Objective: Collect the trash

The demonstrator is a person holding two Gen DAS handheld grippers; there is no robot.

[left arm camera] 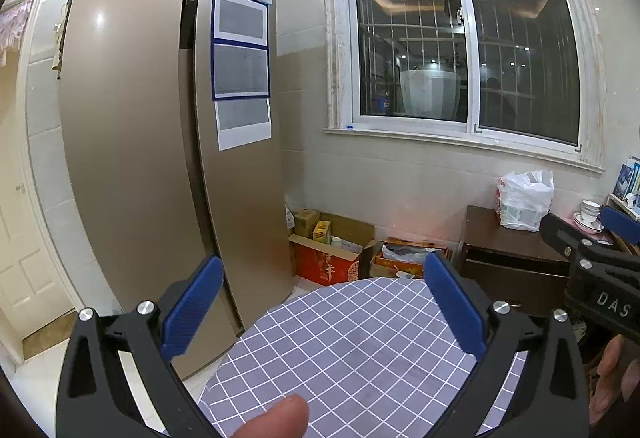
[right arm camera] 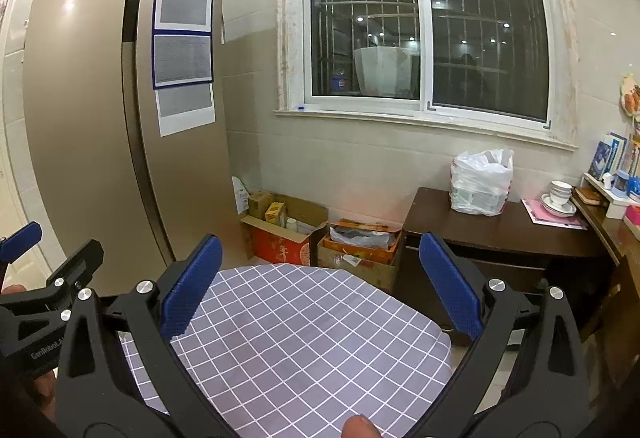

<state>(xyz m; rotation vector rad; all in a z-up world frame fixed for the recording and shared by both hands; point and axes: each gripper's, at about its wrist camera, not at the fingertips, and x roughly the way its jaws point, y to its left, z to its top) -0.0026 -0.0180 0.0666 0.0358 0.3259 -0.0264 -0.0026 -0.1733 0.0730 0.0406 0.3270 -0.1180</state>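
Left wrist: tongs [left arm camera: 324, 304] agape, level.

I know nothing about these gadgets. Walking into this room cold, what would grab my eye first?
Probably the tall gold fridge on the left, papers and magnets stuck to it, and the big dark window beside it. Up close, the right gripper and the left gripper both hang open over a table with a grey checked cloth. A white plastic bag sits on the dark cabinet under the window.
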